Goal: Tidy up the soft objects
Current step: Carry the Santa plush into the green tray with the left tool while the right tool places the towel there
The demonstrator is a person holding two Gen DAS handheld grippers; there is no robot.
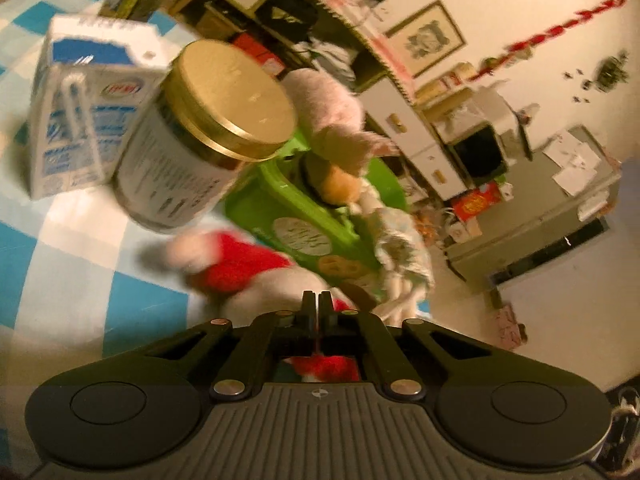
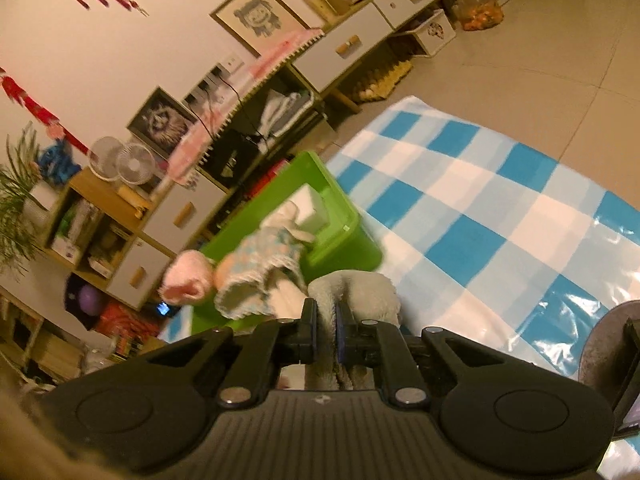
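Here, on the left wrist view, a blue-and-white carton point(image 1: 80, 104) stands on the blue-and-white checked cloth point(image 1: 60, 248) at the far left, and just beside it, to its right, a jar with a gold lid point(image 1: 208, 136) partly overlaps it. Below the jar lies a red-and-white plush toy point(image 1: 240, 264), blurred, its body running down to the left gripper point(image 1: 317, 304), whose fingers are pressed nearly together with red fabric showing between and beneath them, so they appear to pinch that toy. Right of the jar sits a green bin point(image 1: 280, 196), with a pink plush point(image 1: 328, 108) and a tan plush point(image 1: 340, 184) heaped at its top and a doll in a pale patterned dress point(image 1: 400, 248) hanging over its near edge. Further right stand white cabinets and a framed picture point(image 1: 428, 38) on the wall. In the right wrist view, two small fans point(image 2: 120, 162) sit on a shelf at the left, then the same green bin point(image 2: 352, 236) with the dressed doll point(image 2: 264, 264) and a pink plush piece point(image 2: 184, 282) draped over its front. Just right of the doll, a grey fuzzy plush point(image 2: 360, 292) rests on the checked cloth point(image 2: 500, 220), and the right gripper point(image 2: 326, 320) has its fingers closed on a fold of it.
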